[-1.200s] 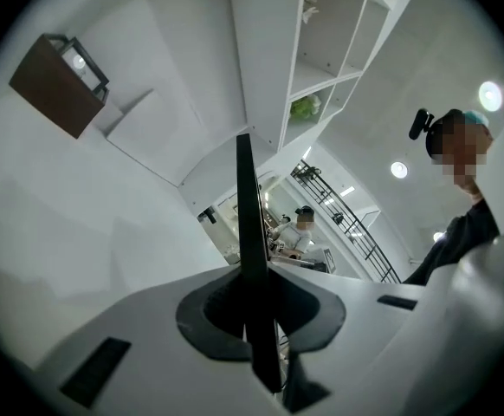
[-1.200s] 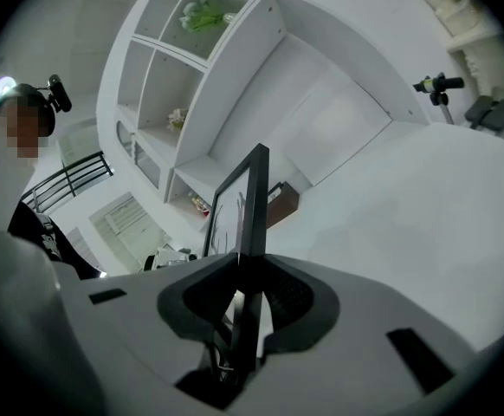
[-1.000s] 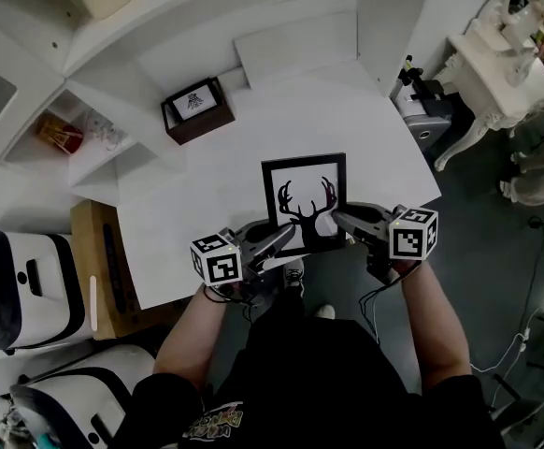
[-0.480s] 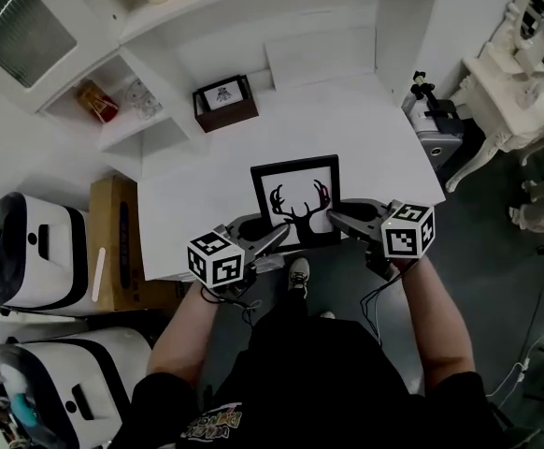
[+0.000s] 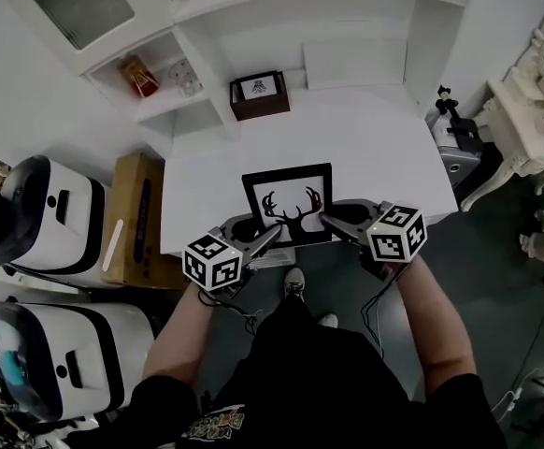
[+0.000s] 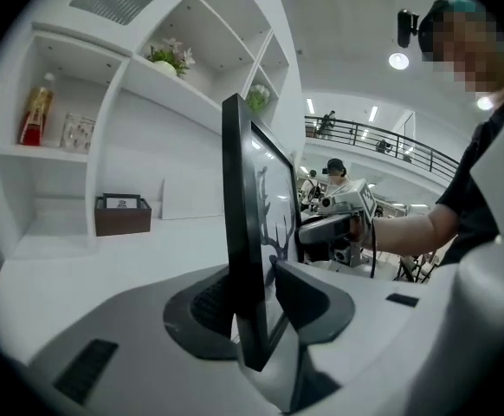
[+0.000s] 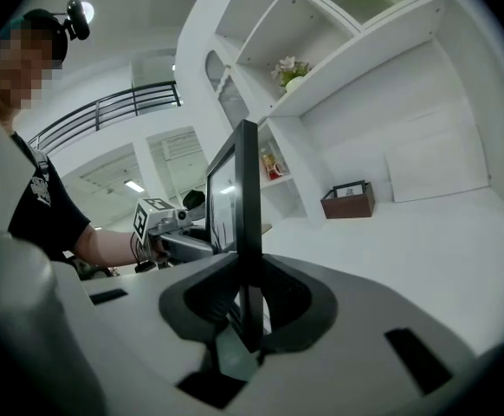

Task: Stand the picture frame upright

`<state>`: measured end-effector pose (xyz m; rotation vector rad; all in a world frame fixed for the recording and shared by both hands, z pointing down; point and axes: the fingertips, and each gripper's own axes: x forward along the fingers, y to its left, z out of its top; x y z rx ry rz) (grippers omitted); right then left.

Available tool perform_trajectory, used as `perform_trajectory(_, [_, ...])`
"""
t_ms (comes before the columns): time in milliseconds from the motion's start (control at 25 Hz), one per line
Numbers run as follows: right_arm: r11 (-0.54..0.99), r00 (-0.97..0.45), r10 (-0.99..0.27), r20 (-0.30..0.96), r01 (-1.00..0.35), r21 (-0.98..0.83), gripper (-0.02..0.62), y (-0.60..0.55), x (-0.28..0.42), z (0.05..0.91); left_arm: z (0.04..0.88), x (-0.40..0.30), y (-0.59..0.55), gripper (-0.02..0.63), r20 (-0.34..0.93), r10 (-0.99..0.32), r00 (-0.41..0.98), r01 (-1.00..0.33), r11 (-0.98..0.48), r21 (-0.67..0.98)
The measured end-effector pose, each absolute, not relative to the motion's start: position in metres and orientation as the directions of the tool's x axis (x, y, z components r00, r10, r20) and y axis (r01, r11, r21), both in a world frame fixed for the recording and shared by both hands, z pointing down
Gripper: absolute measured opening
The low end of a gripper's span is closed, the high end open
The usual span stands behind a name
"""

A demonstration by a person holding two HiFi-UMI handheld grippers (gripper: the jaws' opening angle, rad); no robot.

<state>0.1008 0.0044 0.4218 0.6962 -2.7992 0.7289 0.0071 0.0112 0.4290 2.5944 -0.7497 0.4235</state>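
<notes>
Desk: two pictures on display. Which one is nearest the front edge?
The black antler frame, right at the front edge of the desk. The small brown holder with its white card sits far back, against the shelving.

No text is readable; the boxed card (image 5: 258,86) seems blurred.

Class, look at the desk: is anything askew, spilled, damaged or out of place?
Nothing stands out. The black-framed deer-antler picture stands upright, close to the white table's front edge; nothing looks spilled or broken.
</notes>
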Motion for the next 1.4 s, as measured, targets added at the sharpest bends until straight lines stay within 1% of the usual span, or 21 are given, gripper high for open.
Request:
perform_trajectory(360, [0.789,-0.881,-0.381,0.281,-0.469,-0.397,0.071,-0.005,0.076,0.426,0.432,-0.019,0.0,0.149,0.408,-0.507,0.759,-0.612,-0.77,0.182])
perform_trajectory(720, [0.784,-0.867,-0.393,0.307,-0.49,-0.38,0.071,-0.048,0.012,0.43,0.438,-0.084,-0.043,0.149,0.41,-0.506,0.759,-0.614,-0.765,0.193])
perform_trajectory(1080, [0.784,-0.853,-0.406,0.327,-0.509,-0.355,0.071,-0.08,-0.017,0.433,0.442,-0.114,-0.075,0.155,0.404,-0.534,0.742,-0.636,-0.751,0.176])
perform_trajectory(1400, [0.774,-0.836,-0.423,0.351,-0.534,-0.34,0.071,-0.105,-0.045,0.44,0.45,-0.142,-0.1,0.155,0.416,-0.533,0.737,-0.641,-0.746,0.179])
